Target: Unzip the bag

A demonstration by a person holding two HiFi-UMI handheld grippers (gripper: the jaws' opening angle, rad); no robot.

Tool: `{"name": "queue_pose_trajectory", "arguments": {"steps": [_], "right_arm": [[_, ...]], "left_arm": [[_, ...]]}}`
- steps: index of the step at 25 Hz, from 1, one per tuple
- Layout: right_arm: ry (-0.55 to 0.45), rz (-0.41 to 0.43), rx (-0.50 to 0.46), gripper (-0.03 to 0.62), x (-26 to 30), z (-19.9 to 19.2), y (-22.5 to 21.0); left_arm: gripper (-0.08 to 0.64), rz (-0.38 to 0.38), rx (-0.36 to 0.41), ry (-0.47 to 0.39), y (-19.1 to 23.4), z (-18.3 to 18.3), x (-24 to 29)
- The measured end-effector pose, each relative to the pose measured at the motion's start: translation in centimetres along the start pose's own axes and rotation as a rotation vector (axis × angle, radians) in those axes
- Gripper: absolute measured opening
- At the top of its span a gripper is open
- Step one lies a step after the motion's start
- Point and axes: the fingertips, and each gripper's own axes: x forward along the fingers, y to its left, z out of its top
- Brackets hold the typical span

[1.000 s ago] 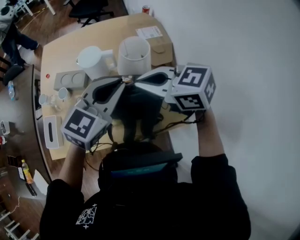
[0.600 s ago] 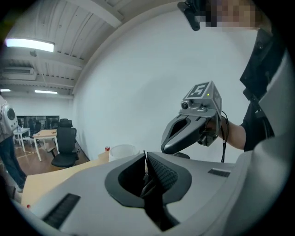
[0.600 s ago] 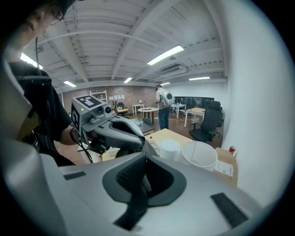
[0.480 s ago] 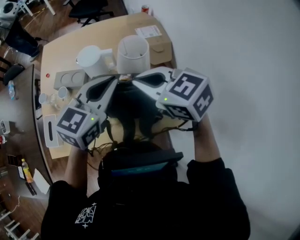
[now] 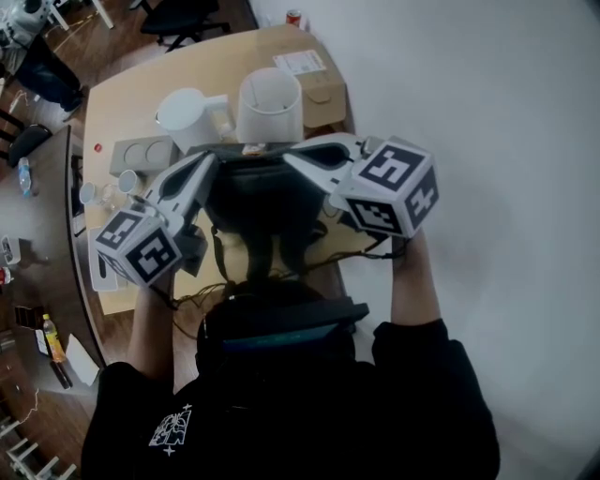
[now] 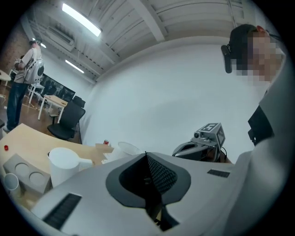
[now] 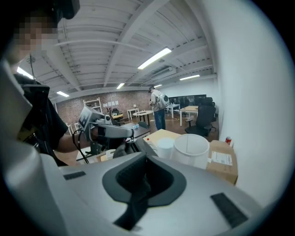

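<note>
A black bag (image 5: 258,202) lies on the wooden tabletop (image 5: 122,103) directly in front of the person, its straps trailing toward the near edge. Both tools reach in to its far top edge. The left tool (image 5: 210,157) sits at the bag's upper left corner. Its jaws have just been closing and now stand together at the tips, and I cannot tell whether anything is pinched between them. The right tool (image 5: 289,159) meets the same edge further right, well apart from the left one. Its jaws are closed on a dark fold of the bag's fabric. Just behind the bag stand a white jug (image 5: 186,117) and a white bucket (image 5: 270,105) side by side, with a cardboard box (image 5: 323,94) just beside the bucket and a red can (image 5: 293,17) at the far corner.
</note>
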Motion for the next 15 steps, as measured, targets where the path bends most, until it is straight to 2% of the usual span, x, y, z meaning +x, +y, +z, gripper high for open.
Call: {"name": "queue_pose_trajectory", "arguments": {"steps": [4, 9, 15], "right_arm": [[-0.020, -0.011, 0.052, 0.020, -1.0, -0.9, -1.1], [-0.060, -0.019, 0.129, 0.020, -2.3, -2.0, -2.5], [-0.085, -0.029, 0.166, 0.020, -3.0, -2.6, -3.3]], "left_arm": [[0.005, -0.004, -0.059, -0.027, 1.1, 0.0, -0.6], [0.003, -0.005, -0.090, -0.053, 2.0, 0.2, -1.2], [0.003, -0.016, -0.121, -0.071, 2.5, 0.2, -1.7]]}}
